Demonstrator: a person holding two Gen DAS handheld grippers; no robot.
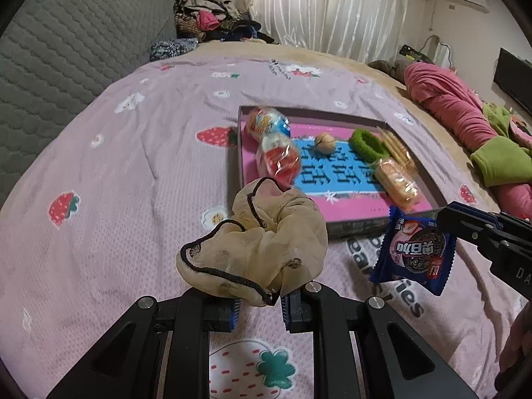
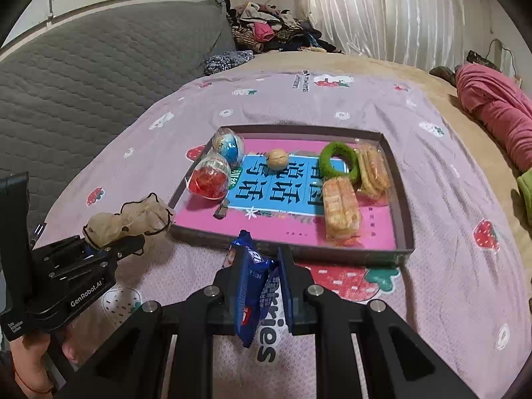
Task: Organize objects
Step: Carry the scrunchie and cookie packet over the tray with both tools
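My left gripper [image 1: 257, 302] is shut on a beige scrunchie with black trim [image 1: 259, 249] and holds it above the bed, just short of the tray's near left corner; it also shows in the right wrist view [image 2: 129, 221]. My right gripper [image 2: 257, 266] is shut on a blue cookie packet [image 2: 252, 282] at the tray's near edge; the packet also shows in the left wrist view [image 1: 415, 252]. The shallow dark tray [image 2: 404, 199] with a pink and blue floor holds two toy capsules [image 2: 211, 179], a walnut [image 2: 277, 159], a green hair band [image 2: 339, 164] and two biscuit packs [image 2: 340, 211].
The tray lies on a pink strawberry-print bedspread [image 1: 116, 183]. A grey quilted headboard [image 1: 60, 60] is at the left. A pile of clothes [image 1: 212, 20] lies at the back and pink and green garments [image 1: 465, 116] at the right.
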